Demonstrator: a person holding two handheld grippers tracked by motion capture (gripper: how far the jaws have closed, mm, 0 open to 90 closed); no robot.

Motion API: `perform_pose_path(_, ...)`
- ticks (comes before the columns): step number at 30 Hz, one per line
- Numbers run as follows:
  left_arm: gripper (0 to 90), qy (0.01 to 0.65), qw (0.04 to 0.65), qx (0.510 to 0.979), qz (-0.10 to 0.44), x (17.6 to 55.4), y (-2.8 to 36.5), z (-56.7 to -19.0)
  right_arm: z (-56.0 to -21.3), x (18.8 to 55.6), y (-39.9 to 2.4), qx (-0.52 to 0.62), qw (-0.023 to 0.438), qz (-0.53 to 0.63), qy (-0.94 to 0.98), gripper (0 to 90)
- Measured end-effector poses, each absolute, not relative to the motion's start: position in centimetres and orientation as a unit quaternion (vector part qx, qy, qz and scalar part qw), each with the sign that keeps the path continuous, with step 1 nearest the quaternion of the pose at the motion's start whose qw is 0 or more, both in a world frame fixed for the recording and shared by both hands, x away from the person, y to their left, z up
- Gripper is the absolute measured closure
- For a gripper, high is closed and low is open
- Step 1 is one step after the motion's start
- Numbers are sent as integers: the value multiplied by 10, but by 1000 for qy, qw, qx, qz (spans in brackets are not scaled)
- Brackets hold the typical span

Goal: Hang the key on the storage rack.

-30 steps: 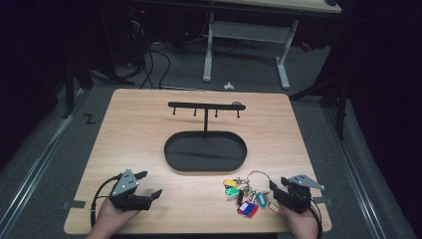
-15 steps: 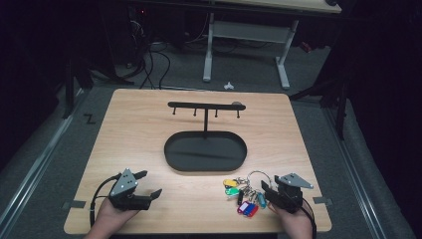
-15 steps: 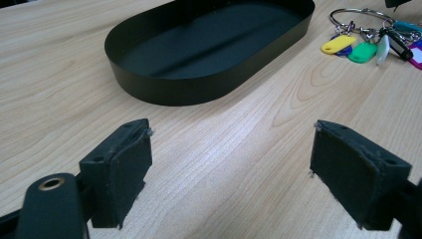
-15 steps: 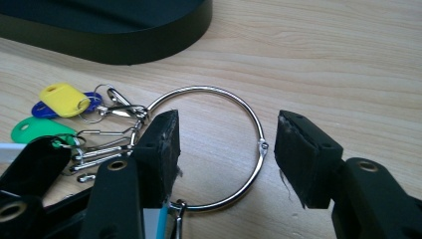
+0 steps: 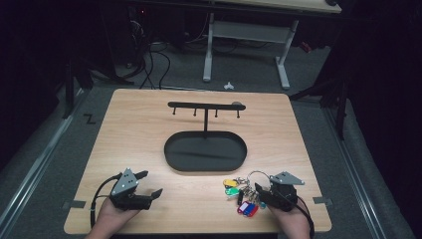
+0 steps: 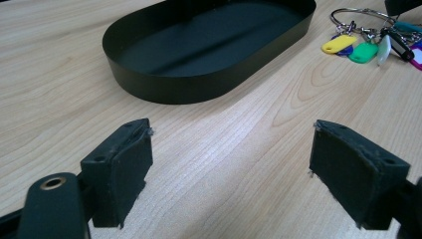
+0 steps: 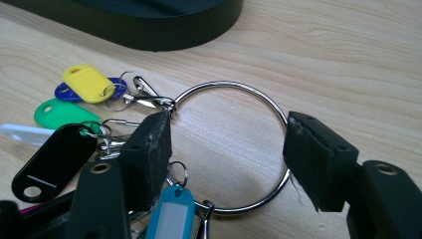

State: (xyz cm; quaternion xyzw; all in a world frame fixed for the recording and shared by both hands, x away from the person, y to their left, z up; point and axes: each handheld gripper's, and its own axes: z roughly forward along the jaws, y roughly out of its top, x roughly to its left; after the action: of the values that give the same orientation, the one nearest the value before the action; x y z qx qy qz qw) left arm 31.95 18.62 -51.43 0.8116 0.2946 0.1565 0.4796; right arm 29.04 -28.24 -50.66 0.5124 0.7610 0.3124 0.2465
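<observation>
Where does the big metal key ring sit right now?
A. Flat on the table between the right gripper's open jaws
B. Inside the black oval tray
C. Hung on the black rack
A: in the right gripper view the key ring lies on the table, the right gripper open around it.

Looks like a lab or workshop: wooden table [image 5: 149, 129] on grey carpet, cables [image 5: 149, 64] at 11 o'clock, desk frame [image 5: 244, 45] at 12.
</observation>
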Motion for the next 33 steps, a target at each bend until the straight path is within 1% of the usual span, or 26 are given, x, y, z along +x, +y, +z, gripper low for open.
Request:
perform_pose_path(9,177,294,483,810,156,319,186,-514,-497,297,-281,497,226,274,792,354)
perform_pose_path(15,177,293,484,809,157,318,188,-514,-489,301,-279,490,189,259,811,356)
perform_pose_path(24,178,294,488,807,158,318,191,-512,-480,308,-270,463,156,225,843,344)
perform_pose_path(33,179,289,490,807,156,317,190,-511,-472,321,-267,444,137,141,874,331)
